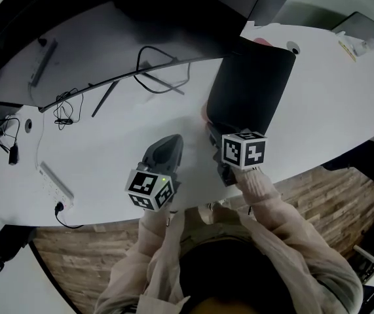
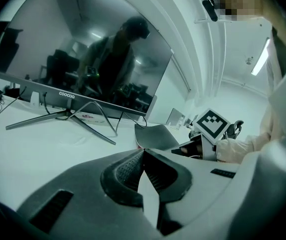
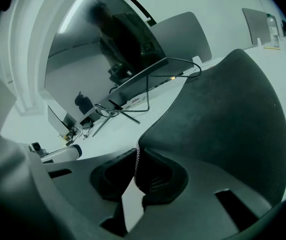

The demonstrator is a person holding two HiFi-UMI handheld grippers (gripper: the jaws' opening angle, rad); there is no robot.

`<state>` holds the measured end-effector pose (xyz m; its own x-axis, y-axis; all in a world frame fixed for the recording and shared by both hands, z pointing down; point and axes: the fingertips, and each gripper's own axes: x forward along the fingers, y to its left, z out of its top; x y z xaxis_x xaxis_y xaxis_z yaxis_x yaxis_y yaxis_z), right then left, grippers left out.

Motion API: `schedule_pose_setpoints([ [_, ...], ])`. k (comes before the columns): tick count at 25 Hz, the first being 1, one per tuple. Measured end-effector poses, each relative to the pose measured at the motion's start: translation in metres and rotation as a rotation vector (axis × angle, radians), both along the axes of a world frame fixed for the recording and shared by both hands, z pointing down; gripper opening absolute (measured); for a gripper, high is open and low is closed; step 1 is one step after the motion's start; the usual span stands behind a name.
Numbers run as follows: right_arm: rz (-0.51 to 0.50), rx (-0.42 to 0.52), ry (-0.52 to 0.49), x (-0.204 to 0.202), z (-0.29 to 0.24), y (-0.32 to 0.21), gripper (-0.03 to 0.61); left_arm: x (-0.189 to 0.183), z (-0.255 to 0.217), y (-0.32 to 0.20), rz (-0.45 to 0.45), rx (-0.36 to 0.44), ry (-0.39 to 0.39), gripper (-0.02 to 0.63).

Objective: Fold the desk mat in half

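The desk mat (image 3: 223,119), likely limp and light, is being pinched at its edge by the right tongs (image 3: 137,156), the left tongs (image 2: 143,154) being held clenched, empty.

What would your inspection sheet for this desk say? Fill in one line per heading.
Surface: white desk, curved front edge.
Job's things: dark mat on the desk's right part, its near edge gripped.
Clutter: power strip near the left front edge; monitor on thin legs at the back.
Grippers: left gripper shut, empty; right gripper shut on the mat's edge.
Cables: loose cables bunched at the left.
Surroundings: wood floor below.
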<state>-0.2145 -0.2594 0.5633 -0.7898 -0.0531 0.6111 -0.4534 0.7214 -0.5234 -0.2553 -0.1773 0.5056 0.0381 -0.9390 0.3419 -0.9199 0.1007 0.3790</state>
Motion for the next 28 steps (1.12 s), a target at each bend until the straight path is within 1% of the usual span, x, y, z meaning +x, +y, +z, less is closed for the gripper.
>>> schedule_pose_setpoints([
  [3,0.008,-0.004,-0.002,0.000,0.002,0.000,0.061,-0.001,0.002,0.003,-0.004,-0.002,0.002,0.026],
  [5,0.003,-0.021,-0.012,-0.001,0.002,0.002,0.079,-0.001,0.002,0.004,-0.007,-0.001,0.001,0.026],
  [8,-0.009,-0.055,-0.049,-0.003,-0.004,0.008,0.151,0.001,-0.001,0.004,-0.007,0.005,-0.003,0.026],
  [11,-0.014,-0.050,-0.091,0.001,-0.015,0.013,0.226,0.005,-0.005,0.006,-0.003,0.009,-0.013,0.026],
  [12,-0.017,-0.047,-0.103,0.004,-0.019,0.015,0.239,0.008,-0.006,0.007,-0.001,0.010,-0.017,0.026],
  [17,-0.008,-0.045,-0.145,0.029,-0.035,0.019,0.258,0.026,-0.012,0.011,0.012,0.015,-0.032,0.026],
  [21,0.008,-0.016,-0.189,0.053,-0.058,0.018,0.258,0.042,-0.020,0.014,0.026,0.018,-0.045,0.026],
  [25,0.022,0.013,-0.239,0.085,-0.084,0.021,0.258,0.061,-0.027,0.020,0.052,0.008,-0.067,0.026],
  [28,0.063,0.055,-0.273,0.115,-0.104,0.016,0.256,0.074,-0.038,0.020,0.055,0.024,-0.083,0.026],
])
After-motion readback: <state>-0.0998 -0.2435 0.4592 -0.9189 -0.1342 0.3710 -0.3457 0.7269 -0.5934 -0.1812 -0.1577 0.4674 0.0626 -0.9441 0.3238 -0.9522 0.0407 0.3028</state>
